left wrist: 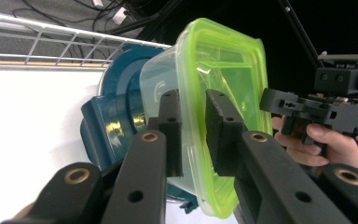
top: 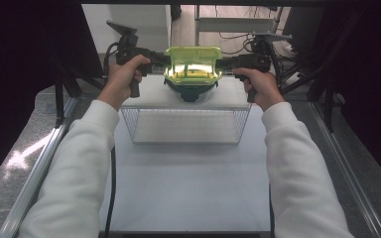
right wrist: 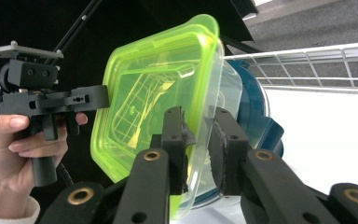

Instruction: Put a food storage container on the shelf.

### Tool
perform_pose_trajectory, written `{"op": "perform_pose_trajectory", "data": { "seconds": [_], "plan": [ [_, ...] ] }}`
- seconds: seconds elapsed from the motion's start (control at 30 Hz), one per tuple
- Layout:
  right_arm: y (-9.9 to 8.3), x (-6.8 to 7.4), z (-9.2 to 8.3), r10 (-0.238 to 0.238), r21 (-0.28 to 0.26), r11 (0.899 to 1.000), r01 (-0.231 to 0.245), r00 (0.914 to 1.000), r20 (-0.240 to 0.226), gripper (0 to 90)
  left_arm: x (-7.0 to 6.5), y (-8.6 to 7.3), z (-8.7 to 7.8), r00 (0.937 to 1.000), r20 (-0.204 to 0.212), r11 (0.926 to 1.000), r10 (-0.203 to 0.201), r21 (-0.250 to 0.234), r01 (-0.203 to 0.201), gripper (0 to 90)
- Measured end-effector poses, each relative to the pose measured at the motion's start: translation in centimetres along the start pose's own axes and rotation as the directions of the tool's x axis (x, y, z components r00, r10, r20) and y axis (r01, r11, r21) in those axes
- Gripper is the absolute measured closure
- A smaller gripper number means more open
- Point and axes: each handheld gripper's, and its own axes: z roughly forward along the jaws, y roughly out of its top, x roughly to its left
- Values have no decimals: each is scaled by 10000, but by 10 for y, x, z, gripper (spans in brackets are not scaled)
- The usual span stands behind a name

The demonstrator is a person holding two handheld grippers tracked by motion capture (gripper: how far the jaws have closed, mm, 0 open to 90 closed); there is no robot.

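We hold a clear plastic container (top: pixel 193 67) with a bright green lid (top: pixel 192 55) between our two grippers, up in the air at the 12 o'clock end of the white table (top: pixel 188 173), just past the far rim of a wire basket (top: pixel 186 124). In the high view its long axis runs from 9 o'clock to 3 o'clock, straight from one gripper to the other, and the lid faces up and a little toward us. Right under the container sits a dark teal object (top: pixel 191 91); we cannot tell whether the two touch.

Our left gripper (top: pixel 155 60) comes in from 9 o'clock and is clamped on the container's left edge. In the left gripper view the two black jaws stand either side of the lid's rim, one against the clear wall, the other against the green lid (left wrist: pixel 223 84), with the teal object (left wrist: pixel 116 116) behind the container (left wrist: pixel 161 88).

Our right gripper (top: pixel 228 62) comes in from 3 o'clock and grips the opposite edge. In the right gripper view its jaws pinch the rim in the same way, the lid (right wrist: pixel 154 88) to one side and the clear body (right wrist: pixel 228 93) to the other, and the pads look pressed against the plastic. The left gripper (right wrist: pixel 93 99) shows across from it at the lid's far edge.

The basket (right wrist: pixel 307 65) lies near the container in both gripper views, its wire rim running beside the teal object (right wrist: pixel 256 112).
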Motion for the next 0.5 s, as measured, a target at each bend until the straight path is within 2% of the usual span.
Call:
{"op": "perform_pose_trajectory", "data": {
  "seconds": [0.13,0.23,0.33,0.4,0.5],
  "plan": [
    [0,-7,5,498,-31,9988,-498,9987,-90,721,5,1,4,9998,1,9998,-184,46,184,740],
    [-1,-8,7,553,-70,9984,-554,9983,-166,704,9,0,5,9998,37,9998,-185,-5,185,729],
    [-2,-6,8,435,-6,9991,-435,9990,-48,668,10,-1,7,9999,-27,9999,-121,-123,121,700],
    [-3,-3,8,200,-186,9996,-199,9998,56,581,9,-1,7,10000,-34,9997,-33,-258,33,610],
    [-4,2,5,-197,-501,9985,221,9987,468,424,6,-1,2,9988,-470,9972,155,-724,-189,434]
  ]
}}
